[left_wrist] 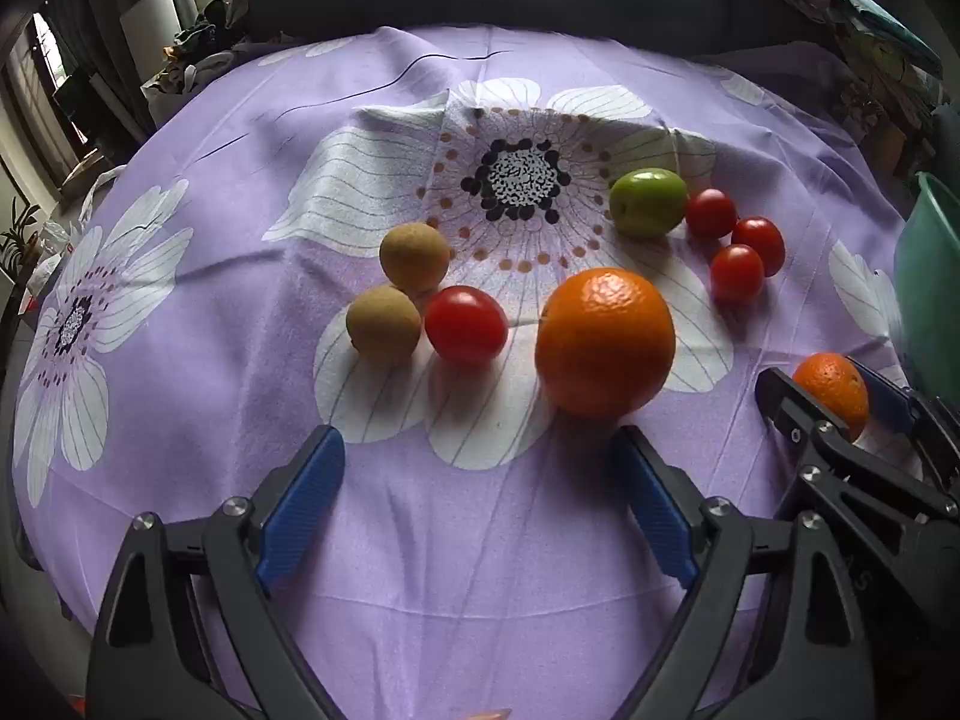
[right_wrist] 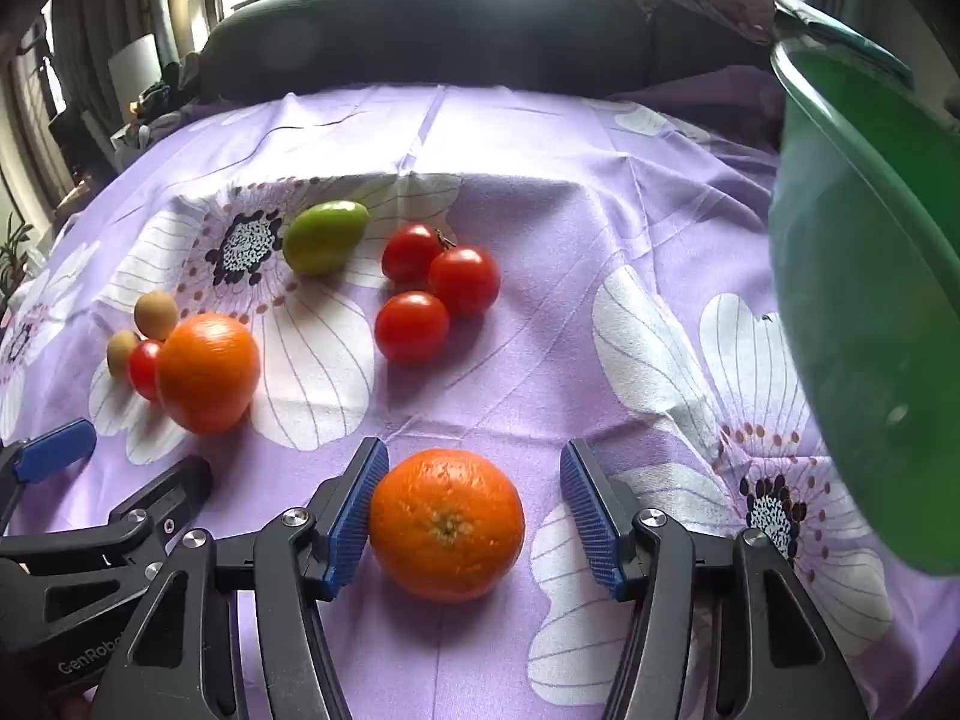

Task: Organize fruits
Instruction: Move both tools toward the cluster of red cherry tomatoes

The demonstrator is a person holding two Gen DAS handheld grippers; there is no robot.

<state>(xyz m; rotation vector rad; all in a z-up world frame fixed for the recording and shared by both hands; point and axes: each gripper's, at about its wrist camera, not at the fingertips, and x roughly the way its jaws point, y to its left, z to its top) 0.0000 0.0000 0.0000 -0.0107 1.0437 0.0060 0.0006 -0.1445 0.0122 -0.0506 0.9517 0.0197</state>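
Fruit lies on a purple flowered cloth [left_wrist: 420, 540]. My left gripper [left_wrist: 480, 462] is open and empty, just short of a large orange [left_wrist: 605, 341]. Beyond it lie two brown round fruits [left_wrist: 414, 257], a red tomato [left_wrist: 466, 325], a green fruit [left_wrist: 648, 201] and three tomatoes [left_wrist: 737, 273]. My right gripper [right_wrist: 471, 474] is open around a second orange [right_wrist: 447, 523], which rests on the cloth; the left pad [right_wrist: 351, 516] is close to it, the right pad apart. That gripper [left_wrist: 834, 384] shows in the left wrist view at the right.
A green plastic basin [right_wrist: 870, 312] stands at the right edge of the table. A dark chair back [right_wrist: 420, 42] runs along the far edge, with clutter and windows behind. The cloth has folds near the middle.
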